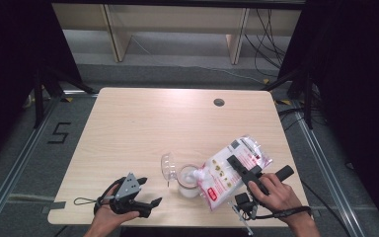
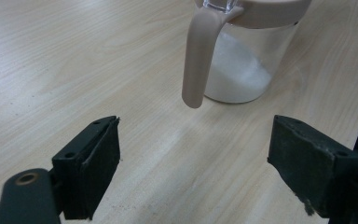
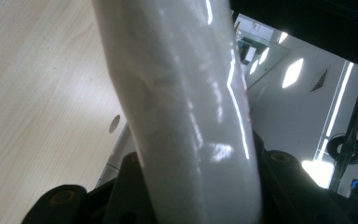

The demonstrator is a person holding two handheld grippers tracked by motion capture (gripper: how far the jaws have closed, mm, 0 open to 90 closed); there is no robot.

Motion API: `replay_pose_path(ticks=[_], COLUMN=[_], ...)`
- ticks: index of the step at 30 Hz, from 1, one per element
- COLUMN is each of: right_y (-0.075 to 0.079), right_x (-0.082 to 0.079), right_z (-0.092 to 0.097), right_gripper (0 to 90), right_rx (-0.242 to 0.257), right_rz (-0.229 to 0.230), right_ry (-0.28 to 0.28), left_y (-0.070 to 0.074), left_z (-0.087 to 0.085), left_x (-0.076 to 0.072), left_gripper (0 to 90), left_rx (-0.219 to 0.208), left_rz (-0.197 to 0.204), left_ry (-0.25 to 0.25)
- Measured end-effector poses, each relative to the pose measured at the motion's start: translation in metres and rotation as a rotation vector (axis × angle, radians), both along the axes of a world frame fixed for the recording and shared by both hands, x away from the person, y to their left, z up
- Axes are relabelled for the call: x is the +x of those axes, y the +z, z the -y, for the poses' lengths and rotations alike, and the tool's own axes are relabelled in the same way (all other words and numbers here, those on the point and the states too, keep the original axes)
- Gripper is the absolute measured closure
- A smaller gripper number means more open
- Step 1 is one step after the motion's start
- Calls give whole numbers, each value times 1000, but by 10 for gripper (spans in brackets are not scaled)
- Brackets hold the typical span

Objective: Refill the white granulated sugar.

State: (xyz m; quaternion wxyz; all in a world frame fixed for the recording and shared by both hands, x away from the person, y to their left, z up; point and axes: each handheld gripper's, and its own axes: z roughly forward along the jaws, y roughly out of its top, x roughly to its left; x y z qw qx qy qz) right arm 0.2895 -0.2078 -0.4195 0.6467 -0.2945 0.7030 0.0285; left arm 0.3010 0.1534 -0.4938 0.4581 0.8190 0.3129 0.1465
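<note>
Over the jar (image 1: 188, 181), right fingers (image 3: 135, 186) clamp the tilted bag (image 1: 229, 170); left fingers (image 2: 98, 158) apart.

overhead view, two close gripper views

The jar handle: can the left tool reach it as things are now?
Probably yes. The left tool is open and points at the handle of the jar, with bare table between them; the bag tips in from the other side.

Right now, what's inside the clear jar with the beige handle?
White powder or granules lie heaped at the bottom of the jar. The tilted bag in the right gripper covers its mouth.
</note>
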Motion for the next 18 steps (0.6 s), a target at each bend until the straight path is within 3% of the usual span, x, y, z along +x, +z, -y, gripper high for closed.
replay_pose_path(ticks=[18], right_y=[1], right_x=[-1], right_z=[0], right_gripper=[688], right_rx=[9], right_rz=[-8], right_ry=[-1], left_y=[0], left_z=[0], left_x=[0], left_gripper=[164], left_rx=[2], left_rz=[4], left_ry=[-4])
